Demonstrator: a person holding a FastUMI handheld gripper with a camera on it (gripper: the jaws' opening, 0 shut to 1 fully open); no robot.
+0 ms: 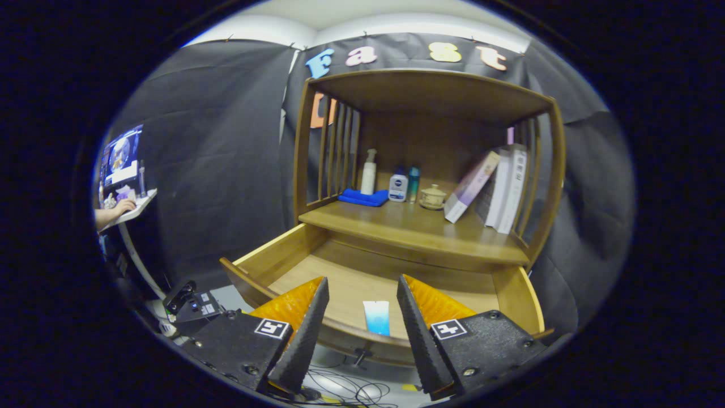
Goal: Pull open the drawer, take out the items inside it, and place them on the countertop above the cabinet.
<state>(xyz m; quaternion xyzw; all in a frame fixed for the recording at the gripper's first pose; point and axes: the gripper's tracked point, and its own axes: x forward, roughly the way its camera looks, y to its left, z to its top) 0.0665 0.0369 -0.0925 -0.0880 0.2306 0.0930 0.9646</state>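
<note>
The wooden drawer (pixel 272 258) is pulled out below the cabinet's countertop (pixel 396 229). A small blue-and-white tube (pixel 376 317) lies flat on the drawer floor near its front wall. My gripper (pixel 362 286) hovers above the drawer front, open, with nothing between its fingers. The tube sits between and just below the fingertips (pixel 323 286), apart from both. The drawer's knob (pixel 359 357) shows under the front wall.
On the countertop stand a blue cloth (pixel 363 197), a white pump bottle (pixel 369 173), two small bottles (pixel 399 186), a lidded cup (pixel 433 196) and leaning books (pixel 495 187). A person's hand (pixel 116 212) rests at a side desk far left. Cables (pixel 345 391) lie on the floor.
</note>
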